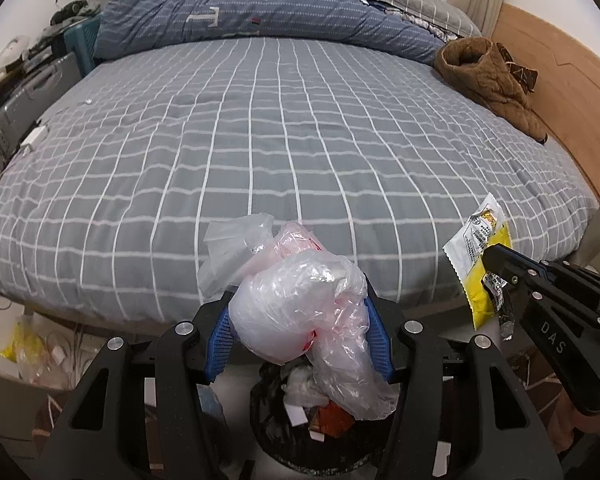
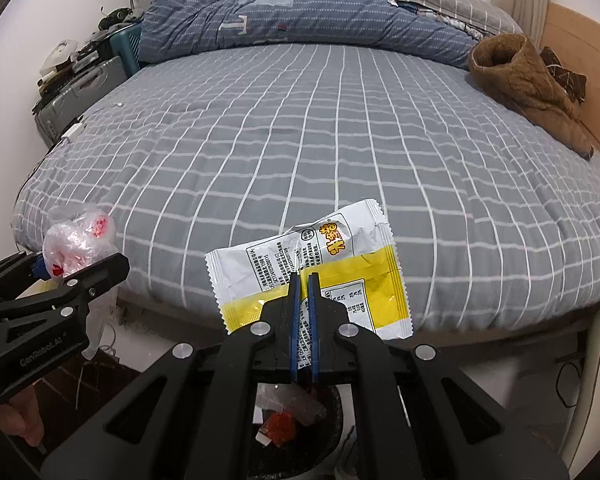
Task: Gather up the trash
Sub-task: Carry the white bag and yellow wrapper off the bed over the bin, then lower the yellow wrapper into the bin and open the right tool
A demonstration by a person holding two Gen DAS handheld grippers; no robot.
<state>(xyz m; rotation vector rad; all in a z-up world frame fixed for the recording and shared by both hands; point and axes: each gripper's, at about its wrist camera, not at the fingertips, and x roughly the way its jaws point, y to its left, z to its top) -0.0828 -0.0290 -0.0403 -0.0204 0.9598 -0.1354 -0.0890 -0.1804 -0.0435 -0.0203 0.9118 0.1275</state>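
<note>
Your left tongs (image 1: 300, 320) pinch a crumpled plastic bag (image 1: 300, 304) and your right tongs (image 2: 303, 280) clamp a yellow-and-white snack wrapper (image 2: 312, 264), both over the part-filled trash bin (image 1: 276, 452) beside the bed (image 1: 260, 140); only dropping remains.

At six o'clock our left gripper (image 1: 298, 320) clamps a crumpled plastic bag (image 1: 300, 304) between its blue pads, directly above the black trash bin (image 1: 300, 436). At three o'clock our right gripper (image 1: 496, 268) pinches a yellow-and-white snack wrapper (image 1: 474, 248). Beyond us the checked bed (image 1: 260, 128) carries a brown jacket (image 1: 488, 80) at one o'clock.
</note>
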